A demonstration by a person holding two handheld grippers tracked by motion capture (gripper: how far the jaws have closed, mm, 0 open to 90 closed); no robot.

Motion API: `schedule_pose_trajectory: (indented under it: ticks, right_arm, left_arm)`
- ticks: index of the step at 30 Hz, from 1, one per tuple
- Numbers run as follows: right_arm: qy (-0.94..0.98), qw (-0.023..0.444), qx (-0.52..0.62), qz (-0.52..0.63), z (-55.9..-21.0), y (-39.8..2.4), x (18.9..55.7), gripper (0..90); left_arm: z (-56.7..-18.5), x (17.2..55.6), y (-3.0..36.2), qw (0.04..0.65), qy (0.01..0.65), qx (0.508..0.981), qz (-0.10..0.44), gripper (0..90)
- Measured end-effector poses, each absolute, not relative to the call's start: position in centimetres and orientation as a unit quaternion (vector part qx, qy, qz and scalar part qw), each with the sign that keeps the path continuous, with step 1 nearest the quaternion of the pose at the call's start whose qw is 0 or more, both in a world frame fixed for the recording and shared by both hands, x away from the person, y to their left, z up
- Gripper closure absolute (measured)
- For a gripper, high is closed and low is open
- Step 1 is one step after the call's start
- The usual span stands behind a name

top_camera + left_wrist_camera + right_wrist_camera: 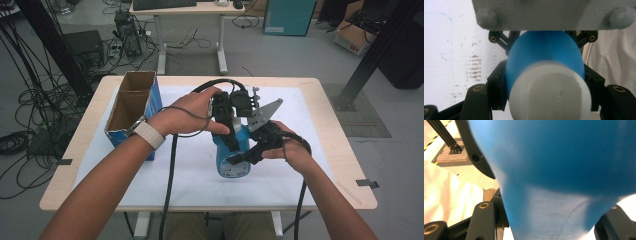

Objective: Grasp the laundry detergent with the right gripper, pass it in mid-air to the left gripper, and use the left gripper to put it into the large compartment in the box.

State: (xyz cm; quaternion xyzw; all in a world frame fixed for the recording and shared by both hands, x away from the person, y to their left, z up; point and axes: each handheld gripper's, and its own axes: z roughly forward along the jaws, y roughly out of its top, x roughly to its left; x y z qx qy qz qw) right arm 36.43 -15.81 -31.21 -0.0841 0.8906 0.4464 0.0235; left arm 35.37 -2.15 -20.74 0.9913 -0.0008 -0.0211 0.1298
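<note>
A blue bottle (234,167) with a white label is held over the white mat (280,170) in the middle of the table. Both grippers are shut on it. My left gripper (227,125) comes from above and clamps the upper part. In the left gripper view its jaws press both sides of the blue bottle (544,57) just behind the white cap (549,95), left gripper (545,85). My right gripper (250,152), with its grey plate (262,114), grips the body from the right. In the right gripper view the blue bottle (554,170) sits between the jaws, right gripper (549,222).
An open cardboard box (131,107) with blue sides stands on the left of the table (325,115). Cables trail from both grippers toward the near edge. Behind the table are a desk (190,10), cables on the floor and a black frame post (370,55).
</note>
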Motion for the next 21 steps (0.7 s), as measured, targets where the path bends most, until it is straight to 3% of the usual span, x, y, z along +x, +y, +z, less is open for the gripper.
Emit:
schedule_pose_trajectory:
  ticks: [21]
  right_arm:
    - [0.891,0.023,-0.085,0.446,-31.13,-15.84,36.37,42.9]
  left_arm:
    - [-20.73,35.25,-2.11,0.13,0.003,0.991,-0.028,37.4]
